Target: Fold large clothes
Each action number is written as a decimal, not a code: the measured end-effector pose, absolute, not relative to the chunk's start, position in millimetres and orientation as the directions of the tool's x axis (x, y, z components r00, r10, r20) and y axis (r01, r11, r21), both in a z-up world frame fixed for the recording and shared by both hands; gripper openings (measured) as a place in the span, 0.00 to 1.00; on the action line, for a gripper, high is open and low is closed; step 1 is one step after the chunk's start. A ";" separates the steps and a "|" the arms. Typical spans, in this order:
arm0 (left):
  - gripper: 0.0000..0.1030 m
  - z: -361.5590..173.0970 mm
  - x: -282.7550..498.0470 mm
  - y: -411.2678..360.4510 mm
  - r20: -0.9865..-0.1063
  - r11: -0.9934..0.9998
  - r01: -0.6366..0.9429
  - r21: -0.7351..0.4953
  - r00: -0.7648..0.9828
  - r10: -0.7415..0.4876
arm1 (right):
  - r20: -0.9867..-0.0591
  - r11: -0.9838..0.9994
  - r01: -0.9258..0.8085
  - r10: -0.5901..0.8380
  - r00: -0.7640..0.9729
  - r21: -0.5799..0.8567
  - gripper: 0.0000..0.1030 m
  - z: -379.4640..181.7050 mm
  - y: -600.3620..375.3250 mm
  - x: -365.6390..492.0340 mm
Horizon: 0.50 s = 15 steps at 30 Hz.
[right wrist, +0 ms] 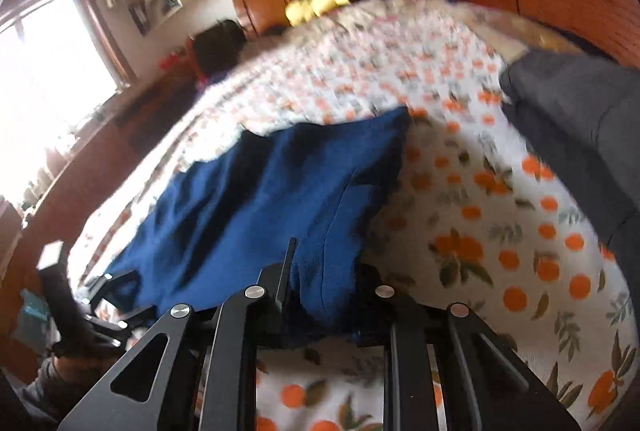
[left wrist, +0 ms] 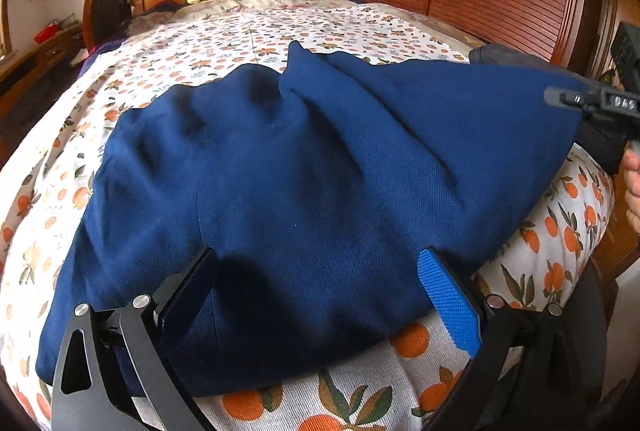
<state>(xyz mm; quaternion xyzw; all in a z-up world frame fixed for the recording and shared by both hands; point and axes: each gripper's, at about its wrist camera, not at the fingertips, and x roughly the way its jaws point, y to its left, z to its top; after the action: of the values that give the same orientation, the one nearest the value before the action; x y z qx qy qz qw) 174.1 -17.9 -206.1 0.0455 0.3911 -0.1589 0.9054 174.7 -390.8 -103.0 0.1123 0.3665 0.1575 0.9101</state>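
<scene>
Right fingers [right wrist: 320, 271] pinch the woven navy garment [left wrist: 304, 167] (rumpled); left fingers [left wrist: 316, 295] gape over it.

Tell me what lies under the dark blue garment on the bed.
The dark blue knit garment lies on the white bedcover printed with oranges, which shows all around it. Whatever else may sit beneath the cloth is covered and cannot be seen.
</scene>
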 end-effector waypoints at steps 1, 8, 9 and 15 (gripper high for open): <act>0.97 -206.0 174.4 -16.9 -0.723 0.945 0.323 -0.044 0.643 -0.253 | -0.636 0.930 -0.210 0.360 0.682 0.301 0.17 -100.6 -385.9 174.5; 0.97 -185.0 169.2 8.2 -0.681 0.957 0.278 -0.084 0.685 -0.258 | -0.609 0.920 -0.259 0.389 0.691 0.294 0.17 -78.6 -366.7 183.2; 0.97 -180.6 167.6 12.1 -0.674 0.958 0.273 -0.086 0.692 -0.258 | -0.604 0.918 -0.272 0.395 0.692 0.289 0.17 -73.7 -360.7 183.4; 0.97 -149.7 157.8 50.8 -0.620 0.969 0.227 -0.093 0.749 -0.235 | -0.566 0.889 -0.386 0.455 0.687 0.245 0.17 -42.9 -303.5 191.2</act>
<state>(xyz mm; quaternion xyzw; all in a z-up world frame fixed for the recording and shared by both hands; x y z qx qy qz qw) 157.8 50.8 -149.7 -0.0058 0.3320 -0.1237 0.9351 191.1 -303.5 -42.9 0.0532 0.3221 0.2293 0.9170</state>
